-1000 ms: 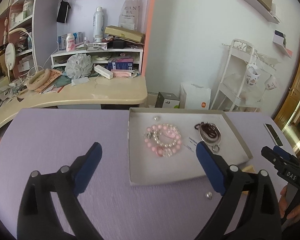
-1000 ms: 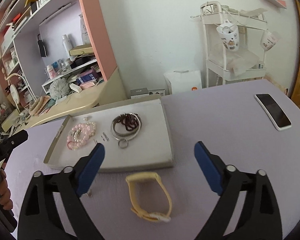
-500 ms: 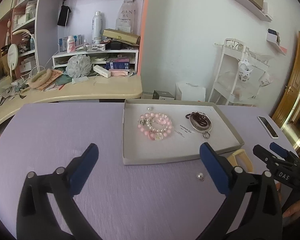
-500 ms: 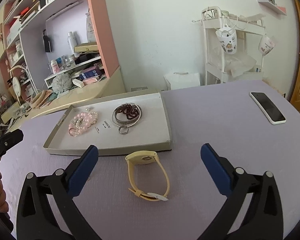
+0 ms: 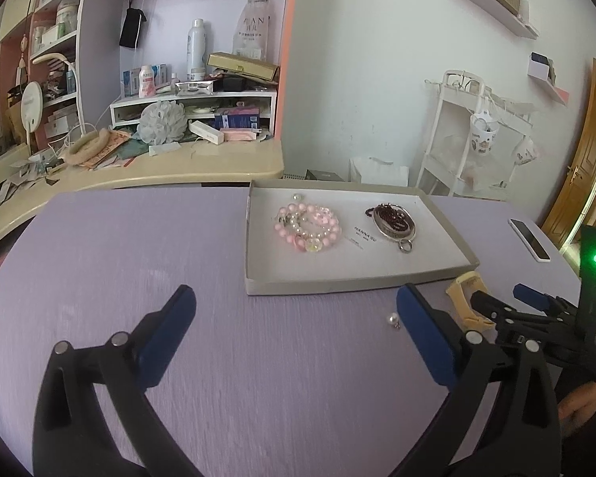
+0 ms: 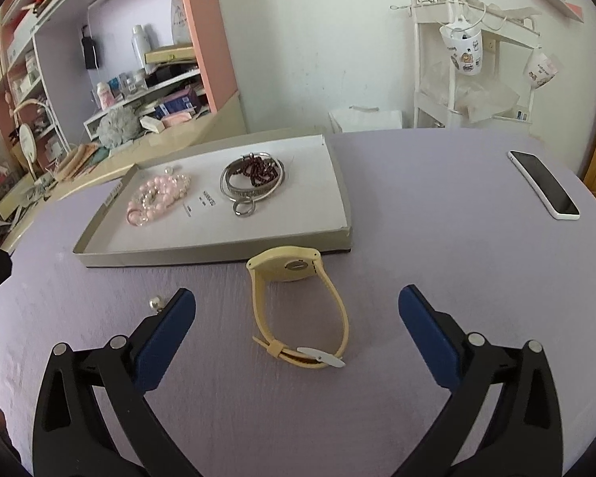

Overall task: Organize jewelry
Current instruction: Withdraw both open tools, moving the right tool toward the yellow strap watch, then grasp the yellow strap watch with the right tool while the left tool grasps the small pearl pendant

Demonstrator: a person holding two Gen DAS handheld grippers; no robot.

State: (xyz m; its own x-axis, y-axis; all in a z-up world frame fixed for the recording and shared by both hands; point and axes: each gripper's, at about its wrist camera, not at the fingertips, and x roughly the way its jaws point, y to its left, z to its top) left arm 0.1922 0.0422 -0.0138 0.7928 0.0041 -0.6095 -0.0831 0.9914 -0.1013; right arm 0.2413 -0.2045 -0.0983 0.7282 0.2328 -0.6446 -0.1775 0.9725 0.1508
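1. Lilac bench (image 6: 437,206) carries a tray (image 6: 218,256); the yellow watch (image 6: 298,310) lies just outside it
2. Right hand-held gripper (image 6: 297,302) is nearer, spread, straddling the strap, whose long axis runs along its reach
3. Left hand-held gripper (image 5: 296,306) is spread, empty

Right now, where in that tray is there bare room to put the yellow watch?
The tray is bare along its near edge and its right side beyond the silver bangle. The far left is crowded with pink beads. The yellow watch lies just outside.
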